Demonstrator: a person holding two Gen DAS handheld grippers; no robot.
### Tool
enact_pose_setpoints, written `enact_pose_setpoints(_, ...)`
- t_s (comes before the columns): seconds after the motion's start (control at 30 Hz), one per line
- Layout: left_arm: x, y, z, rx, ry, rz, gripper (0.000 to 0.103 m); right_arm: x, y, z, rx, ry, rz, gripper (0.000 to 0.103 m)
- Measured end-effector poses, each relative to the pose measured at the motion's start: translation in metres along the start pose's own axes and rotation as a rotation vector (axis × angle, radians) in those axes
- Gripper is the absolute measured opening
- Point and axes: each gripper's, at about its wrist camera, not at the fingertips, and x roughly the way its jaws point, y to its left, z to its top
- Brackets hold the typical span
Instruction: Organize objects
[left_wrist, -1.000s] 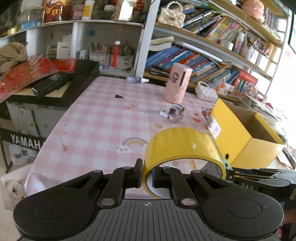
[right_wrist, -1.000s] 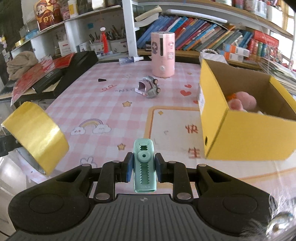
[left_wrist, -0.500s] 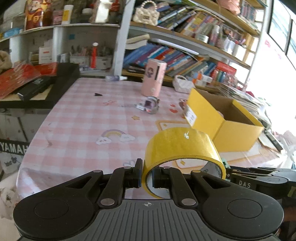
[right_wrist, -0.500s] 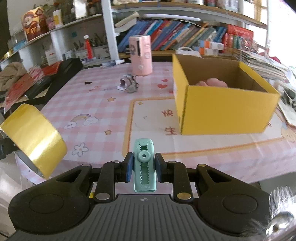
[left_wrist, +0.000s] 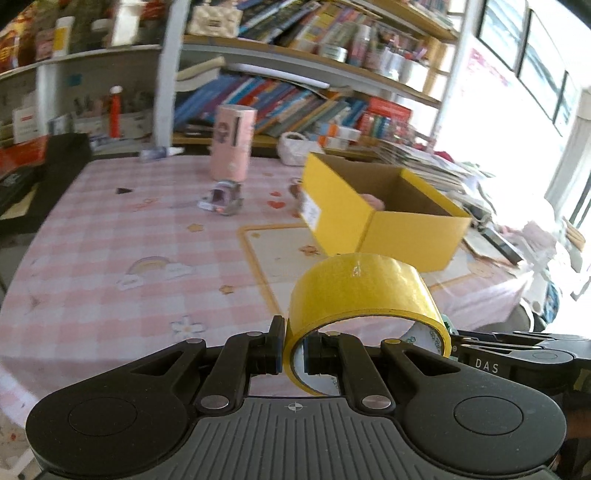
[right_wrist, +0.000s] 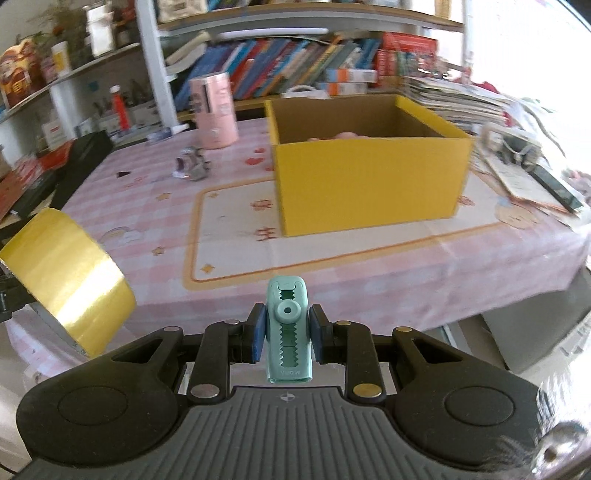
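The left tongs (left_wrist: 294, 349) pinch the wall of a yellow tape roll (left_wrist: 360, 291); the right tongs (right_wrist: 287, 334) pinch a teal clip (right_wrist: 288, 328). The open yellow box (right_wrist: 369, 173) on the bench (right_wrist: 229, 236) lies at one o'clock, nearer the right hand.

Crowded bookshelves (left_wrist: 295, 92) stand behind the pink-checked tablecloth (left_wrist: 110, 236).
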Motion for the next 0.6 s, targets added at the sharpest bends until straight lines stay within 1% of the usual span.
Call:
enact_pose_setpoints(0.3,0.019,-0.032,0.009,0.065,0.01,-0.075,0.008,-0.009,-0.036,-0.003,0.082,-0.007,-0.081,0.023)
enact_pose_setpoints(0.6,0.039,-0.055,0.025,0.092,-0.003,-0.097,0.008,-0.003,-0.064,0.01,0.109,-0.014,-0.113,0.023)
